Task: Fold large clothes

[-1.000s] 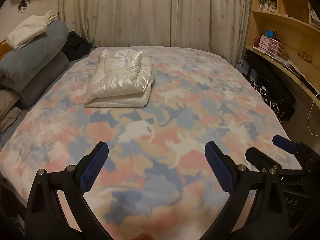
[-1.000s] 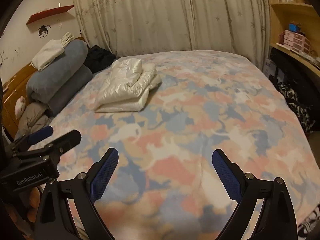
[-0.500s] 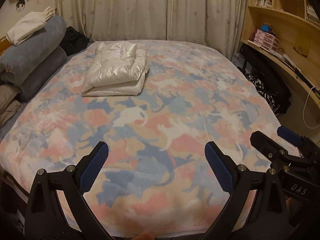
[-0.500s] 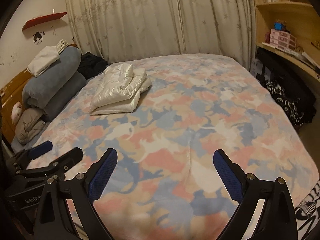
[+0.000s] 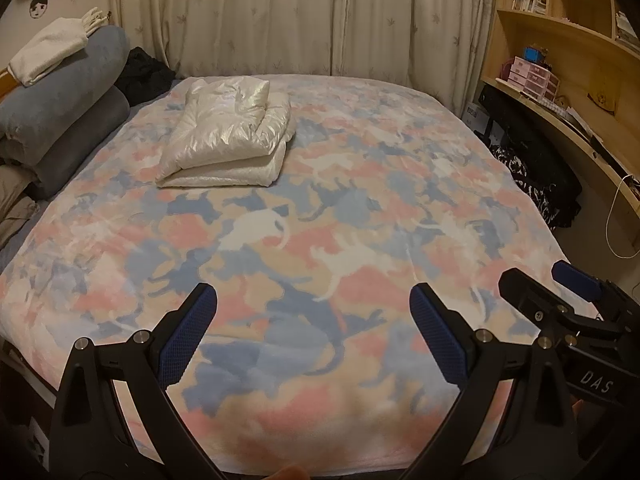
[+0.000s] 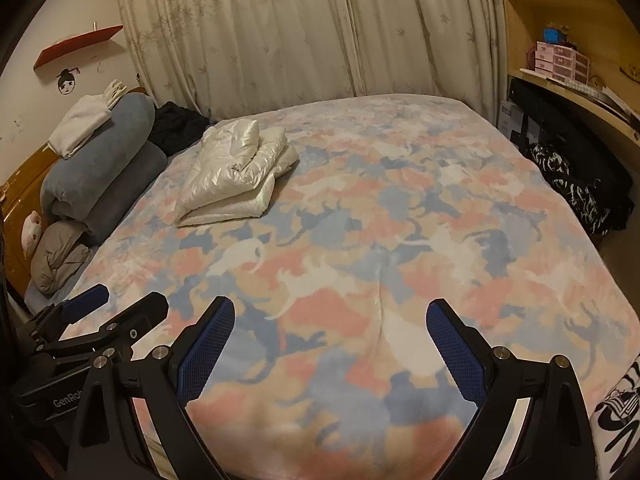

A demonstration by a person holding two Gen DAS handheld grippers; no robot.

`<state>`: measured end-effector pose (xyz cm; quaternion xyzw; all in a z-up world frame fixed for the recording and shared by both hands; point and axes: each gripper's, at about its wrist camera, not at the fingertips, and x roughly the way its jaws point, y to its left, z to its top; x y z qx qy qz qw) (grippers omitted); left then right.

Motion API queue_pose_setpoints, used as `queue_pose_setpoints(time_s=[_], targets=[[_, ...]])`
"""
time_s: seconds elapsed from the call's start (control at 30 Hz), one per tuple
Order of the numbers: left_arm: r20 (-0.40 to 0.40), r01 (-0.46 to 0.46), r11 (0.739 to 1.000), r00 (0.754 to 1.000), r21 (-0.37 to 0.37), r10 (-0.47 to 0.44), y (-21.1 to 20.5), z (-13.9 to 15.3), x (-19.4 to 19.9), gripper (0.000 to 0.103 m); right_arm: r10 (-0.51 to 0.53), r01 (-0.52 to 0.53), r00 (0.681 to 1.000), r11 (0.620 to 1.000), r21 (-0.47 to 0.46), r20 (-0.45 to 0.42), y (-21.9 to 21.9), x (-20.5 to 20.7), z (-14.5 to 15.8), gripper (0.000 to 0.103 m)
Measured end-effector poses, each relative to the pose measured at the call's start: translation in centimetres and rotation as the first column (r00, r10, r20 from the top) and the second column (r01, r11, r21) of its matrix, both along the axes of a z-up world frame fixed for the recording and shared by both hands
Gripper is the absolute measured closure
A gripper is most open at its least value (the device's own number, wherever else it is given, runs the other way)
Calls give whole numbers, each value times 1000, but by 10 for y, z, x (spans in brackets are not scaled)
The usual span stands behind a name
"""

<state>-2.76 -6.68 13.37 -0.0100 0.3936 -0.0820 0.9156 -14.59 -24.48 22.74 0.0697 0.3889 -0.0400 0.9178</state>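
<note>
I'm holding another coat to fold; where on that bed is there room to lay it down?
The blanket lies bare from the folded white jacket across to the shelf-side edge and down to the near edge. The headboard side is crowded with rolled bedding and a dark garment.

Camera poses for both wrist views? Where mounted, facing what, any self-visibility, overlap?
Left wrist: sits behind the left tongs, open over the bed's near edge, facing the curtains; right tongs show at right.
Right wrist: sits behind the right tongs, open, facing likewise; left tongs show at left.
Shared: folded white puffer jacket, cat-print blanket, rolled blue bedding.
</note>
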Motion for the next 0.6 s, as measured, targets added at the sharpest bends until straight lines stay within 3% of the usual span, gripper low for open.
queue_pose_setpoints(time_s=[0.6], targets=[[-43,9,999,999,37,-7,-15,-18,20,6,-33,34,999,999,18,-37,-7,13,-25,5]])
